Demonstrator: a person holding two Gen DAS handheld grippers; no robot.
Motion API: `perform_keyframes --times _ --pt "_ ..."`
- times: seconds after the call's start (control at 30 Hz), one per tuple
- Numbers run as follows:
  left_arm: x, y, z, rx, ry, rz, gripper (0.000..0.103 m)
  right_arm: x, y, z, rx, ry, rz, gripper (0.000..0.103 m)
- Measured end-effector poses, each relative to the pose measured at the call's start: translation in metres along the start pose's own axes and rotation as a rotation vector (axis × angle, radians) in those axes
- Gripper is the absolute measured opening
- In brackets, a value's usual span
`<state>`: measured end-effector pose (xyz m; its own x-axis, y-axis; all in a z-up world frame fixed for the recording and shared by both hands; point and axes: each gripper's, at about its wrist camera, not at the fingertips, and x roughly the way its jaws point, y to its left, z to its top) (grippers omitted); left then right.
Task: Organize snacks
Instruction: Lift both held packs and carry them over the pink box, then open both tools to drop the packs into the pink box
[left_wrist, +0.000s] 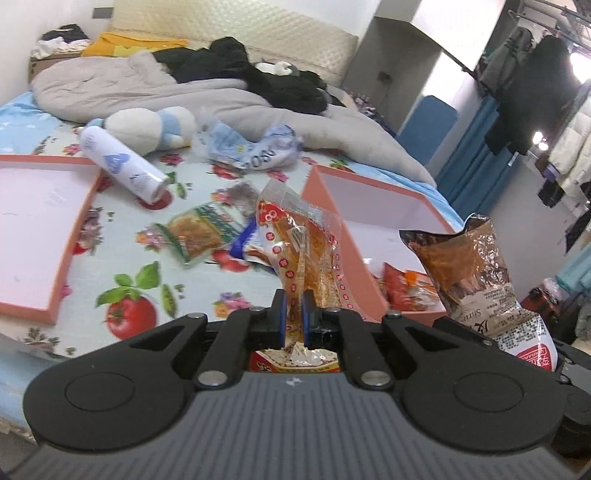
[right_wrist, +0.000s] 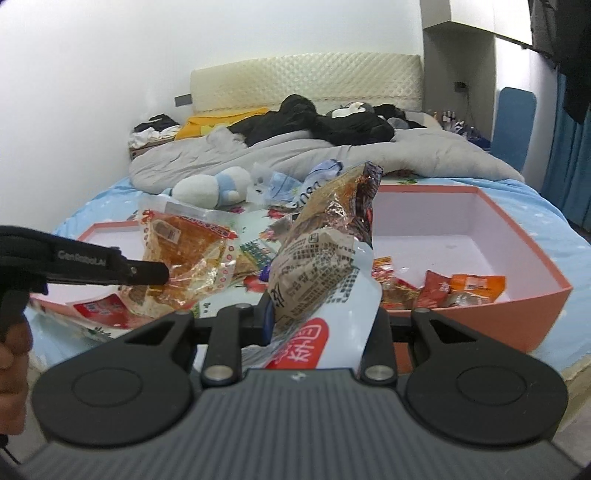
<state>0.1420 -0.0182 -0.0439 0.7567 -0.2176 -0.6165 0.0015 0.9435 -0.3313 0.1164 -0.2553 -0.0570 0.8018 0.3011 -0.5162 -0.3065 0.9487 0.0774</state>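
Clear-wrapped pastry packet (left_wrist: 308, 254) stood upright, pinched in the left gripper (left_wrist: 293, 317). Right gripper (right_wrist: 325, 317) clamped a brown snack bag (right_wrist: 325, 254), nearer the pink box (right_wrist: 517, 310) on its right.

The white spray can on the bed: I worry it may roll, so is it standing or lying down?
Lying down. The white spray can rests on its side on the flowered sheet, beside the pink tray.

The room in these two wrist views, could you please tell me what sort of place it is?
Most likely a lived-in bedroom: a bed with a padded headboard and a rumpled grey duvet, a plush toy on the floral sheet, and clothes hanging on a rack.
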Motion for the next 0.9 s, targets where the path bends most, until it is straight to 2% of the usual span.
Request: perform_keyframes --times 0.4,0.73,0.9 --pt "0.051 -0.053 0.033 0.044 -0.005 -0.103 0.009 0.003 -0.054 0.015 0.036 -0.015 -0.101 0.032" --pt "0.098 -0.084 0.073 0.088 0.018 -0.125 0.009 0.029 -0.095 0.038 0.083 -0.028 -0.134 0.033" --pt "0.128 -0.093 0.088 0.107 0.053 -0.127 0.009 0.051 -0.110 0.042 0.101 -0.004 -0.131 0.033"
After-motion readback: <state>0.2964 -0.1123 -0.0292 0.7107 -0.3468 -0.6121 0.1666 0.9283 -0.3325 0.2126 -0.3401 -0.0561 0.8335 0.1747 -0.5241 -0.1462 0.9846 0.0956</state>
